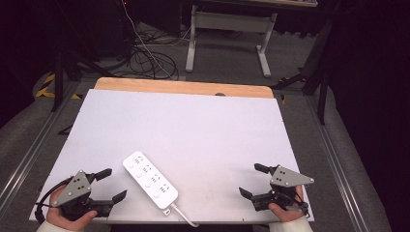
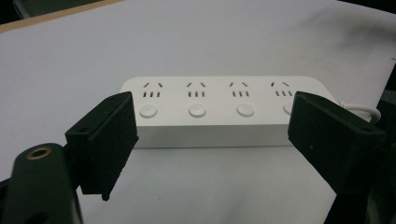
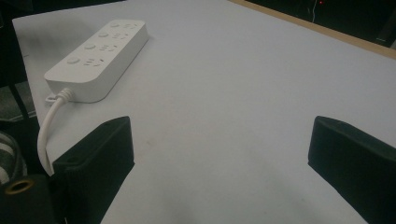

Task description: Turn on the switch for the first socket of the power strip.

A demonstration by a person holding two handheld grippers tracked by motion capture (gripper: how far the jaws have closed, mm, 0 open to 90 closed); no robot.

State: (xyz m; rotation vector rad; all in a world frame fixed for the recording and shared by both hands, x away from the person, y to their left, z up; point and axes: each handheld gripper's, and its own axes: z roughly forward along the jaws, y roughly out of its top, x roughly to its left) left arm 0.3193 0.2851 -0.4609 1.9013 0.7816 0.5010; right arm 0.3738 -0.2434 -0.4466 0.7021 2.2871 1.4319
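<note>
A white power strip lies flat on the white table, in the lower middle of the high view, turned diagonally from upper left to lower right. Its white cable leaves the lower right end and goes over the near edge of the table. The left gripper is in the lower left corner of that view, just beside the strip but not touching it, and its jaws stand wide apart with nothing between them. In the left gripper view the strip fills the middle of the frame, with four round buttons in a row. The right gripper sits in the lower right, well apart from the strip, and its jaws are also apart and empty.
</note>
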